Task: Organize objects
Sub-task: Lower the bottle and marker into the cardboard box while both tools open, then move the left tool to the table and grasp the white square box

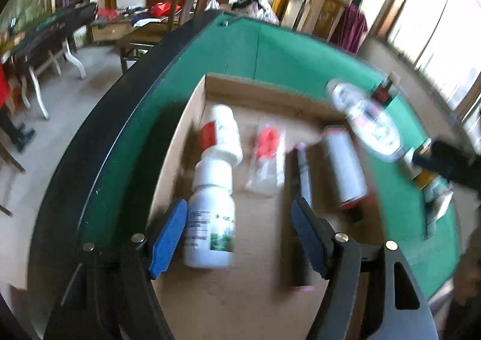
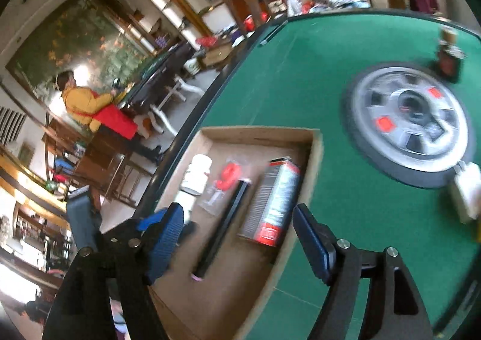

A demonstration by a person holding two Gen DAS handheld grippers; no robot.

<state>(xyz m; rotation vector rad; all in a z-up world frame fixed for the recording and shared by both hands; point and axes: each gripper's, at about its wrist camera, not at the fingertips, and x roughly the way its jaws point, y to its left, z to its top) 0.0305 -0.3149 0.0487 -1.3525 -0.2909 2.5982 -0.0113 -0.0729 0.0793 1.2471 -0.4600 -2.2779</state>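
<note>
Both grippers are seen with jaws spread and nothing gripped: the left gripper (image 1: 240, 237) over a white bottle (image 1: 210, 219) in the cardboard tray (image 1: 207, 81), the right gripper (image 2: 240, 243) above the tray's near right corner. In the tray are laid a second white bottle (image 1: 224, 132), a red-filled packet (image 1: 266, 156), a black bar (image 2: 222, 228) and a grey box (image 2: 273, 201). On the green table (image 2: 300, 69), right of the tray, a round centre hub (image 2: 412, 120) and a dark jar (image 2: 448, 57) are set; a person in yellow (image 2: 81, 99) is seen far behind.
</note>
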